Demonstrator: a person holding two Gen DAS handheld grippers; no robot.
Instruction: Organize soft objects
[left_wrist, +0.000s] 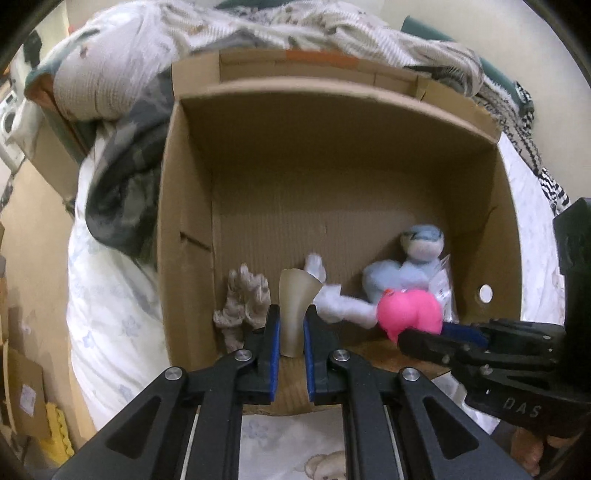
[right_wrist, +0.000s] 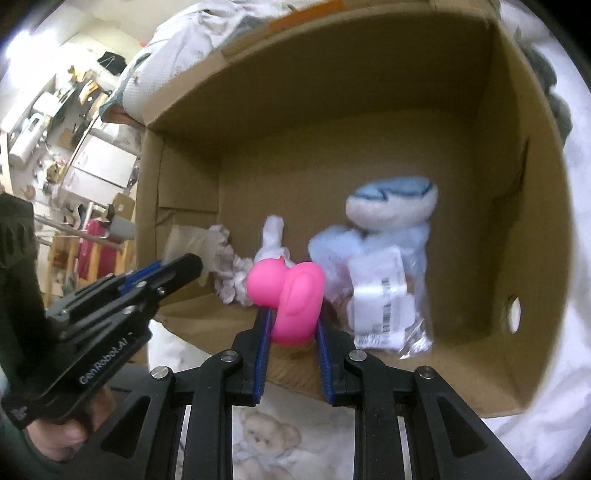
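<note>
Both grippers reach level into the cardboard box (left_wrist: 192, 184) — left gripper (left_wrist: 291, 321) clenched on a translucent beige piece (left_wrist: 293, 302), right gripper (right_wrist: 293, 325) grasping the pink duck (right_wrist: 291, 291) between its jaws.

Left wrist view: looks forward and slightly down from just outside the near rim of the open cardboard box (left_wrist: 192, 229), close in. Right wrist view: same close vantage, set further right and angled left. Both share the box interior, the pink duck toy (left_wrist: 410, 314) (right_wrist: 291, 295) and blue plush (left_wrist: 402, 269) (right_wrist: 384, 221).
</note>
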